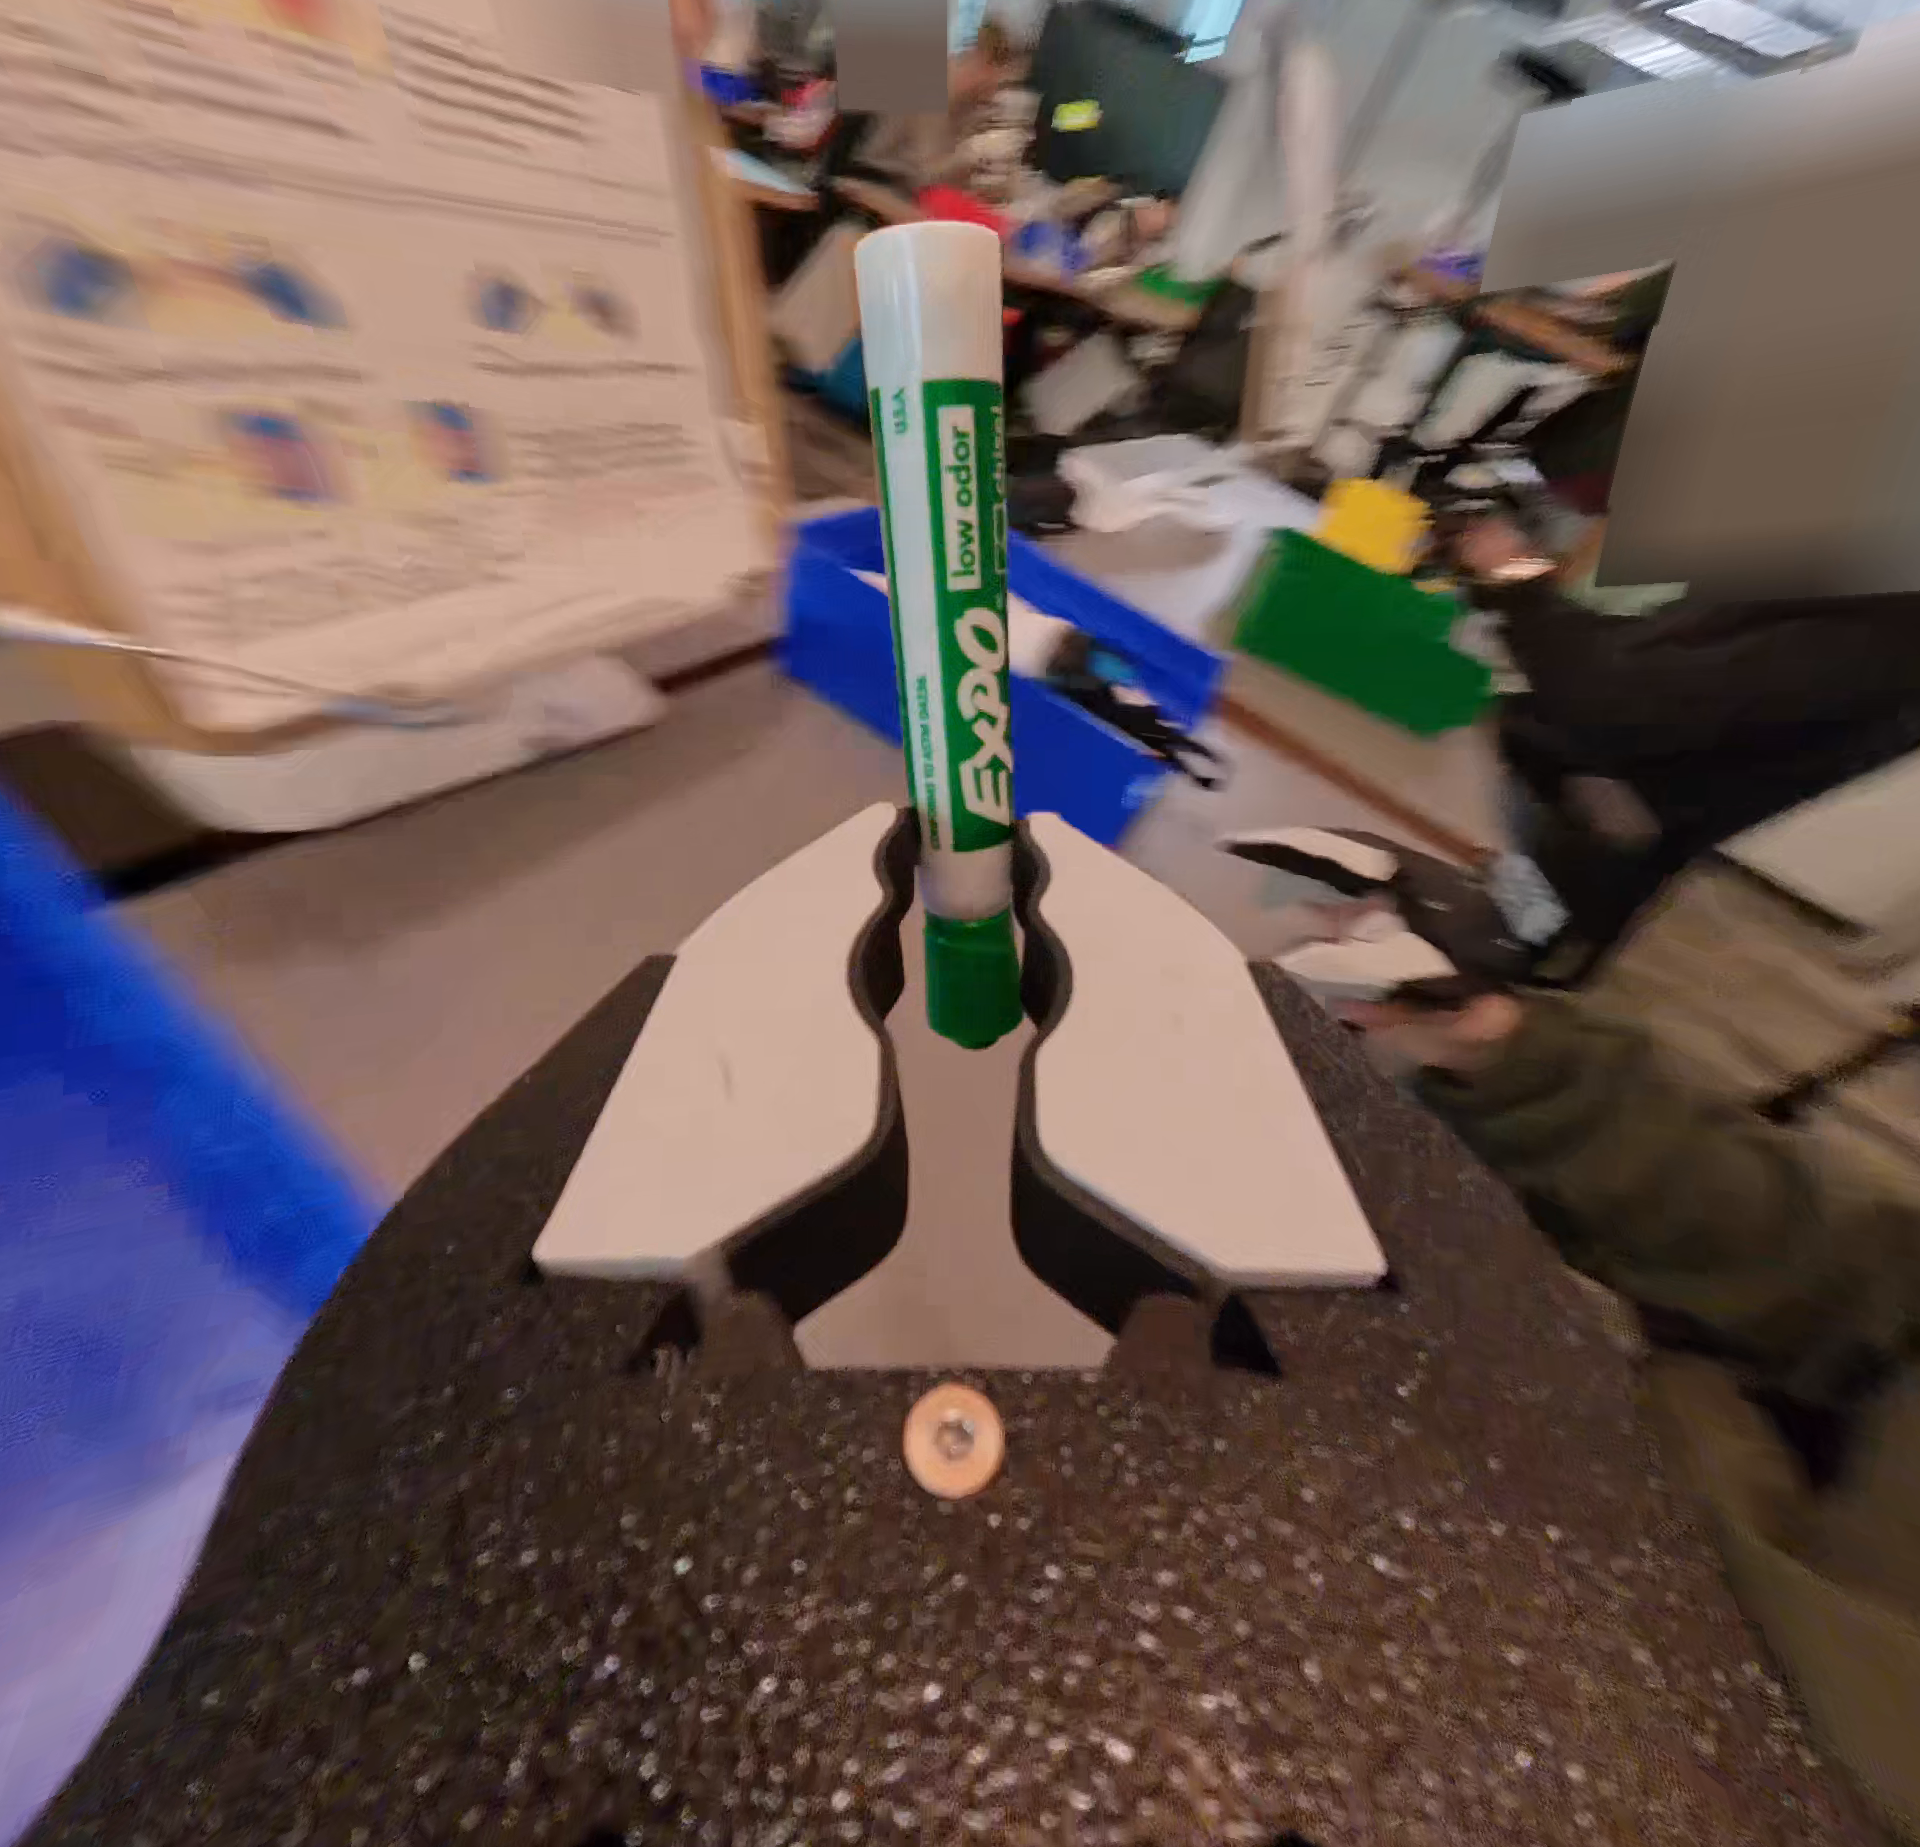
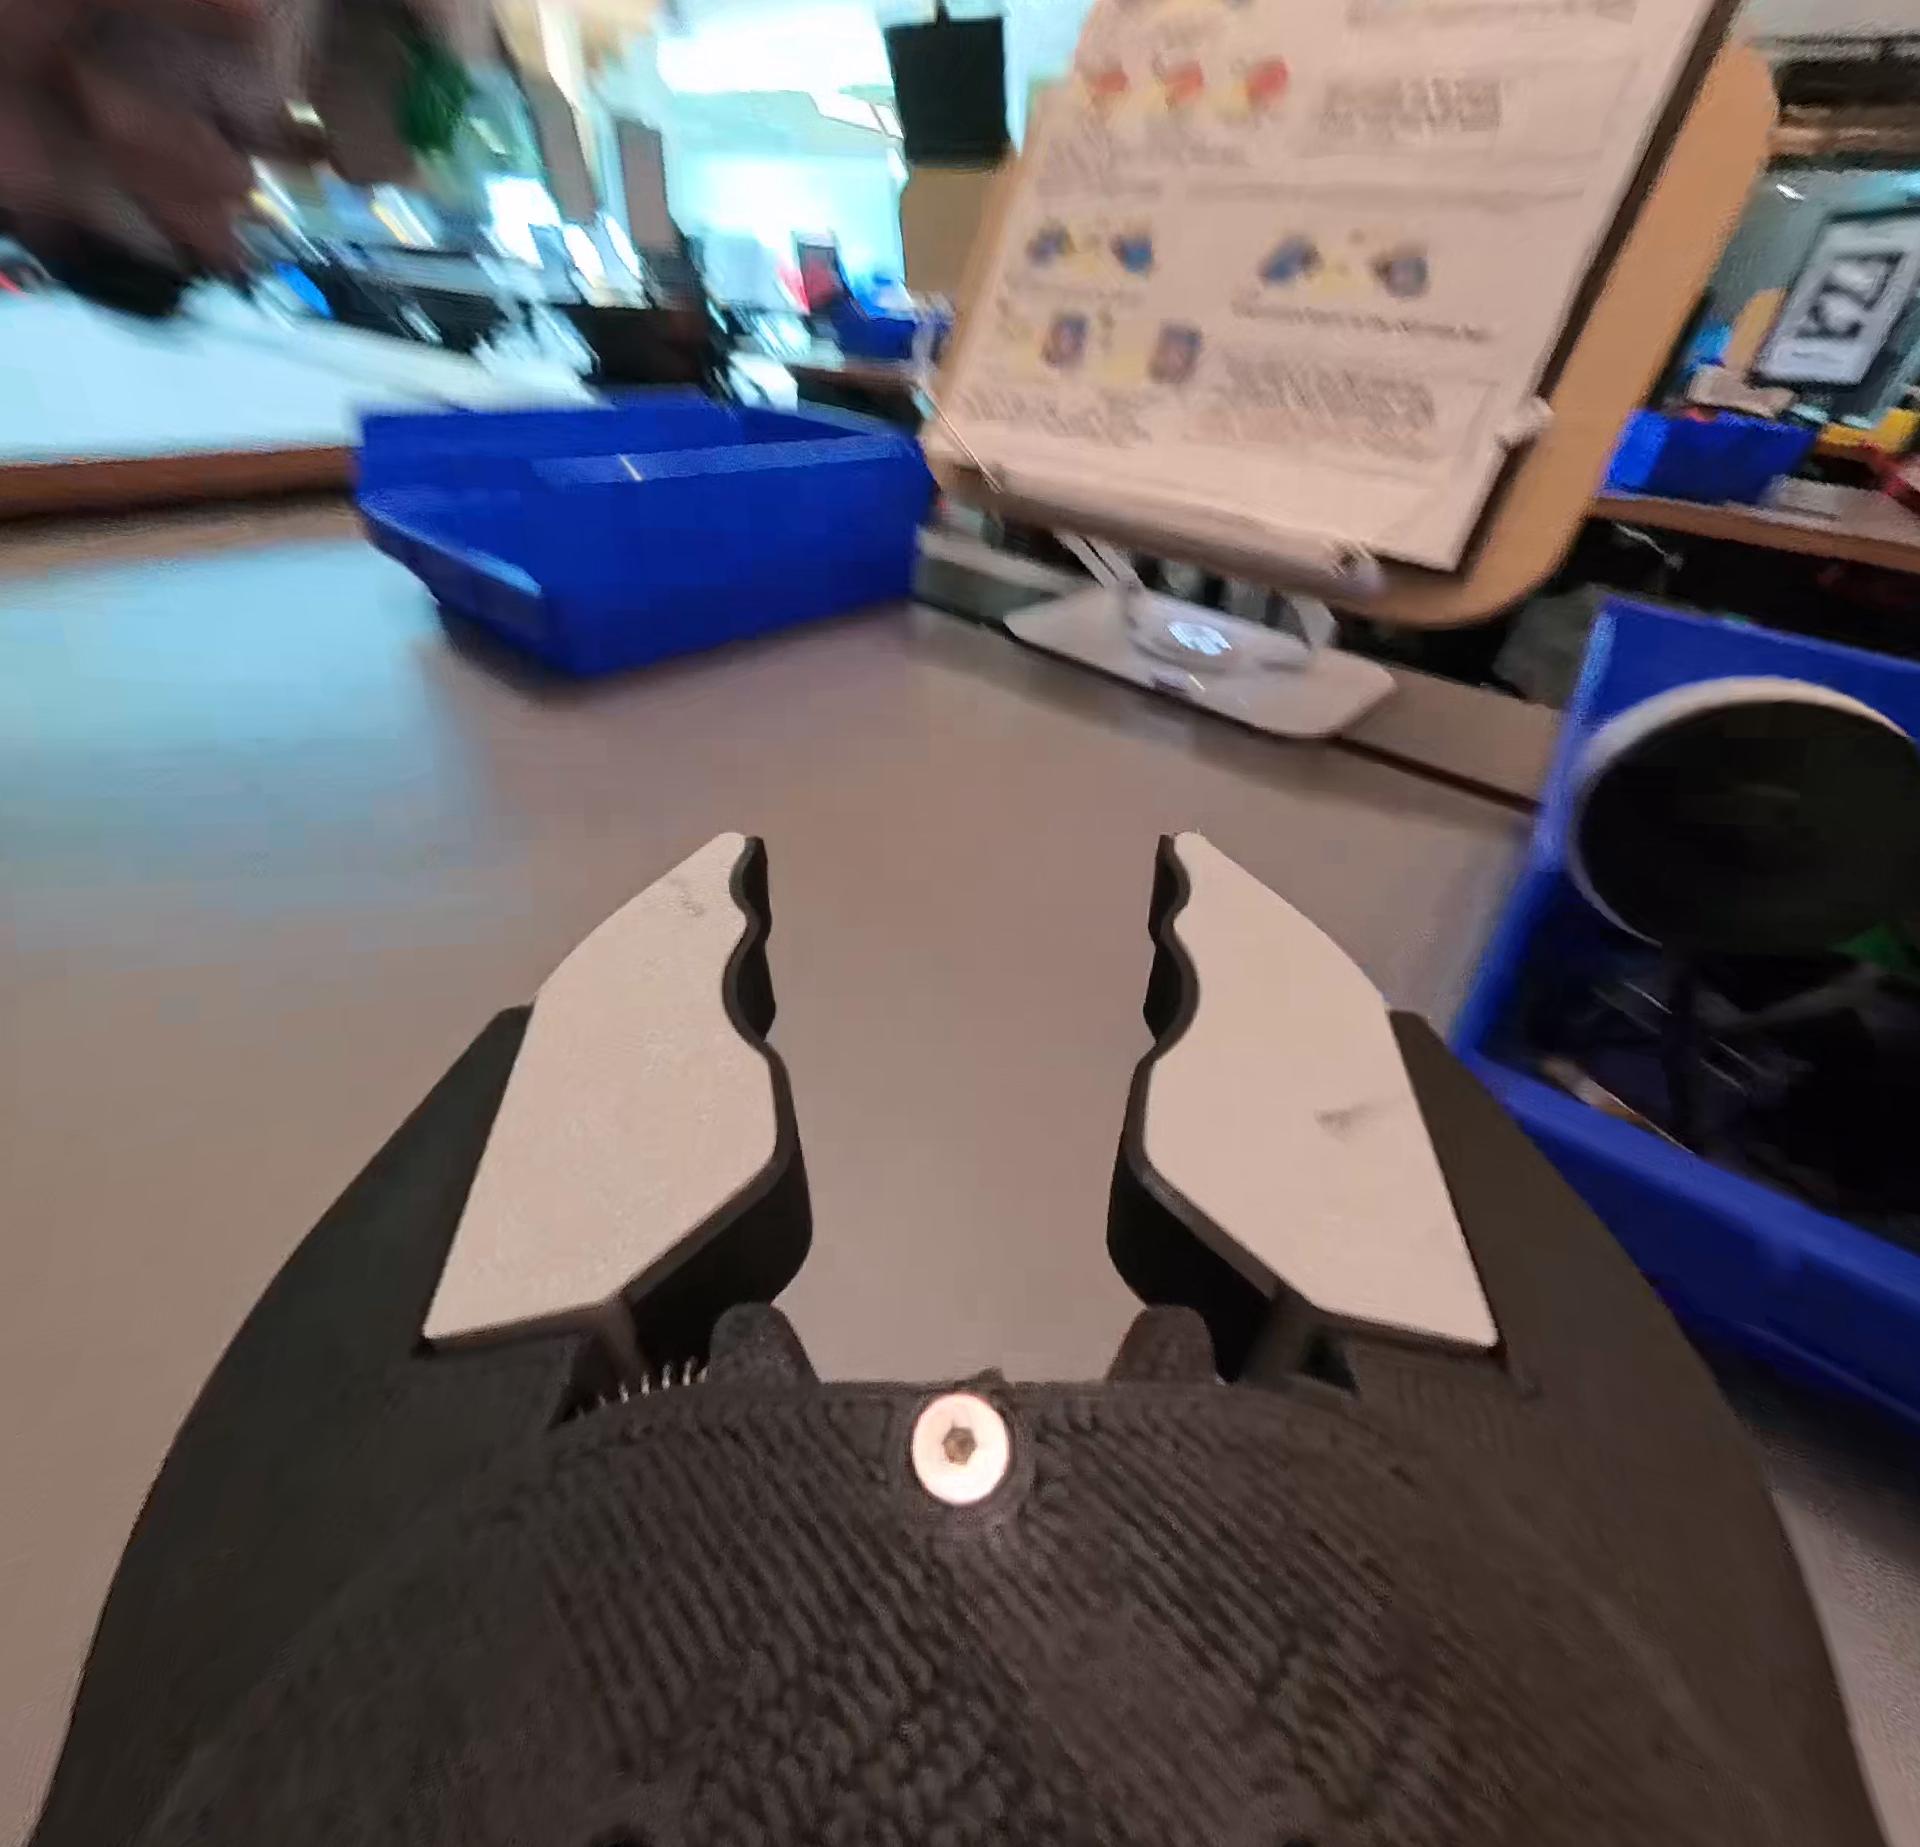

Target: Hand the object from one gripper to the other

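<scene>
So your left claw [image 1: 961,852] is clamped on the marker [image 1: 940,592], pinching it low down near the green cap end, with the white barrel sticking straight out past the fingertips. Its long axis runs along the claw's own pointing direction, so most of the barrel is free to grab.

Your right claw [image 2: 961,852] is spread apart with nothing in it, low over the grey surface [image 2: 312,758] and aimed at the blue bin [image 2: 644,509] and poster stand [image 2: 1299,270]. The marker isn't in its view at all. In the left view you can see the right claw off to the right [image 1: 1340,893], blurry, well apart from the marker and lower than its free end.

So I'd say the whole thing turns on this: swing the right claw around to face left and come at the barrel crosswise, above the left fingertips, not end-on.
</scene>
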{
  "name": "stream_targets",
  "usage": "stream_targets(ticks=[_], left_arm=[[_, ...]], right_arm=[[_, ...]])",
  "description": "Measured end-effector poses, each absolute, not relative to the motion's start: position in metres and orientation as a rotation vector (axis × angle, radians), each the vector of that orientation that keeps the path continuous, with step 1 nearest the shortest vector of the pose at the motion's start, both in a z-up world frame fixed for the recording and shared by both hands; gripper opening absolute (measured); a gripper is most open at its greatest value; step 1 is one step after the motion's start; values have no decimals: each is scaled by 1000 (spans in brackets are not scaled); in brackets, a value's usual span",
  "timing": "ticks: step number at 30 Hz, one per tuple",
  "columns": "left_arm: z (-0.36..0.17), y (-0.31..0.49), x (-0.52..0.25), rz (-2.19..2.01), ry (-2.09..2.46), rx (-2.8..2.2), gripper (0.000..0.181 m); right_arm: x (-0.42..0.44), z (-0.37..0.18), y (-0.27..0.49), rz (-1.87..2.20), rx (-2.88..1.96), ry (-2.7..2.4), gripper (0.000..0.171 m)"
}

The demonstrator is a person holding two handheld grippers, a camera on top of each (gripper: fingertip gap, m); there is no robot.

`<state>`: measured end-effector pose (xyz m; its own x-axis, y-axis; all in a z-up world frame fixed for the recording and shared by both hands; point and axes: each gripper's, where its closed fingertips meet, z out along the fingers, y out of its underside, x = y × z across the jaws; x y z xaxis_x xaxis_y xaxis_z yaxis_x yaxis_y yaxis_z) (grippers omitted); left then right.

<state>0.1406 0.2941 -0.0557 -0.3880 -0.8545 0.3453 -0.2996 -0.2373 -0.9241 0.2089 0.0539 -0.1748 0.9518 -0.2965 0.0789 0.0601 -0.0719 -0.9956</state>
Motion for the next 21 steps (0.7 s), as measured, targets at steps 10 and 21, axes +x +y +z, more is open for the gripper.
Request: stream_targets(ticks=[10,21], left_arm=[[-184,99,106,-1235,2328,-796,17],[-212,73,81,-857,2605,-725,17]], right_arm=[[110,-101,34,-526,-1646,-442,73],[97,-166,55,-1174,-1775,-1058,53]])
